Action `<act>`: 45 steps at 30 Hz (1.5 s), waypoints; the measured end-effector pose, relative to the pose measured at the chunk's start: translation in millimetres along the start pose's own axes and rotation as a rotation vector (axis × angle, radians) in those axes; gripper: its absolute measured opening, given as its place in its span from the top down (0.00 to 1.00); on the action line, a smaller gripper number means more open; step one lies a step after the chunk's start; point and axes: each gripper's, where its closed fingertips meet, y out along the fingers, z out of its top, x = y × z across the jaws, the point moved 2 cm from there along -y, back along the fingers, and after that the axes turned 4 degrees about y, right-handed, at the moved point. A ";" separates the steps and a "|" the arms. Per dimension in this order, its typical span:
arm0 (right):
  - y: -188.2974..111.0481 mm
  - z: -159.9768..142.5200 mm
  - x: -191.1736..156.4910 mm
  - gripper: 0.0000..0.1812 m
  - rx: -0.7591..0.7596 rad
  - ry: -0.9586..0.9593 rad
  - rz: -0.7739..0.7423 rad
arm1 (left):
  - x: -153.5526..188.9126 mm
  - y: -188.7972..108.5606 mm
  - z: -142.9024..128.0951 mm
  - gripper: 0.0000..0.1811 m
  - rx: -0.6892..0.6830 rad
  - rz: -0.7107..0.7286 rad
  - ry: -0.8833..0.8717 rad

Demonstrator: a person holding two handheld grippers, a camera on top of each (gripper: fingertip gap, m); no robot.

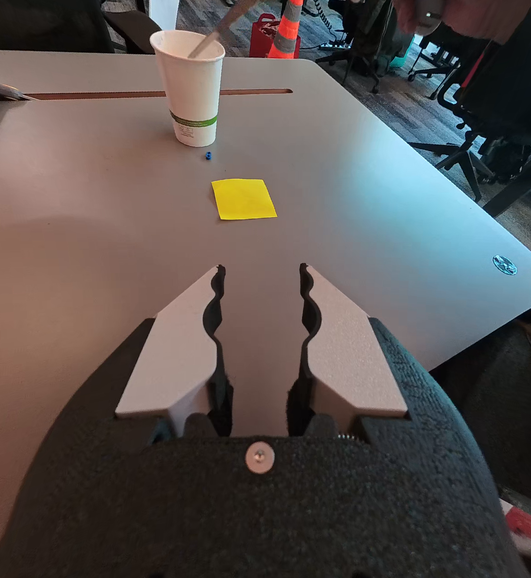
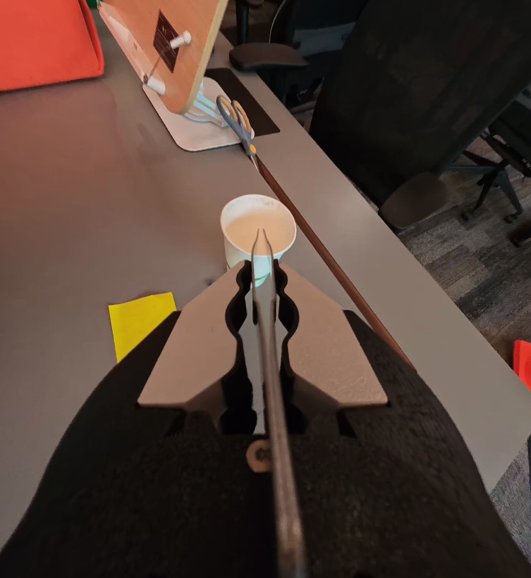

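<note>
Clenching tweezers over the cup, right tool, scissors seen only here, left tool released

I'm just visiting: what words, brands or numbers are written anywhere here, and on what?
Nothing here can be read clearly.
Paper cup: small print on and below its green band, too small to read.
Same cup, inner rim: faint handwriting, blurred.
Round sticker on the table: a mark, too blurred to read.
Dark square on the wooden board: unreadable.
Yellow note: blank.
</note>
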 end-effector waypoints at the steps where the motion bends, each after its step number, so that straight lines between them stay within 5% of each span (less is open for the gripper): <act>1: -2.7 3.3 -1.0 0.92 0.020 0.004 0.001 | 0.2 0.2 -0.1 0.73 -0.001 0.000 0.001; 7: -35.0 5.7 -18.2 0.91 0.138 0.030 0.045 | 0.8 0.4 -0.3 0.73 -0.003 -0.009 -0.006; 12: -59.7 -39.8 -51.7 0.91 0.217 0.046 0.104 | 0.5 -0.8 0.7 0.73 0.004 -0.013 -0.016; 16: -46.3 -91.4 -60.7 0.91 0.177 0.111 0.087 | 5.2 2.2 -0.3 0.73 -0.003 -0.032 -0.018; 21: -23.5 -118.4 -55.9 0.91 0.191 0.120 0.037 | 6.8 2.1 -0.5 0.73 -0.007 -0.023 0.000; 36: 2.6 -119.6 -47.6 0.90 0.177 0.179 0.071 | 2.9 6.9 -2.5 0.73 -0.012 -0.019 -0.017; 45: -10.8 -109.3 -45.5 0.93 0.231 0.172 0.084 | 4.1 9.1 -3.0 0.73 -0.012 -0.027 -0.027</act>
